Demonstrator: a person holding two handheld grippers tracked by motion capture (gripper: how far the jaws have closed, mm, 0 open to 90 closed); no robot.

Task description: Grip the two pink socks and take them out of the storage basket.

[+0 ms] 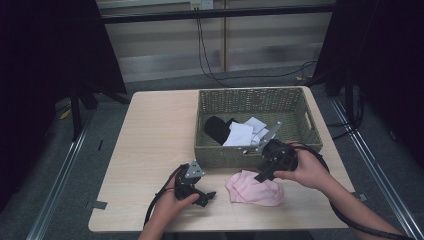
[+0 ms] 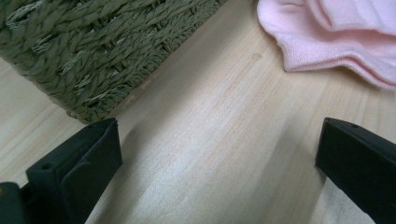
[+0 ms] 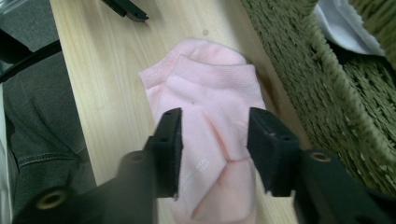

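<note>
Pale wood covers the desk (image 1: 150, 140), which stands on a grey floor between dark curtains, with black cables trailing along the back wall. From the high view, a green woven basket (image 1: 300, 107) sits at the desk's far right part, holding a black cloth (image 1: 217, 128) and some white folded cloths (image 1: 242, 134). A pink sock (image 1: 250, 190) lies flat on the desk just in front of the basket's near wall. The right gripper (image 1: 264, 172) hangs over the sock's right end, held in the person's right hand (image 1: 305, 170). The left gripper (image 1: 207, 196) rests low at the desk, just left of the sock, in the left hand (image 1: 172, 205).

Seen from the left gripper view, the two black fingers (image 2: 79, 163) stand wide apart with only bare desk between them. The basket's woven corner (image 2: 93, 51) is at upper left and the sock's ribbed edge (image 2: 336, 42) at upper right, both beyond the fingertips.

Along the right gripper view, the fingers (image 3: 170, 144) stand partly apart, astride a raised fold of the pink sock (image 3: 210, 88); I can't tell whether the pads touch the fabric. The sock lies lengthwise beside the basket wall (image 3: 317, 93), its cuff end pointing away.
</note>
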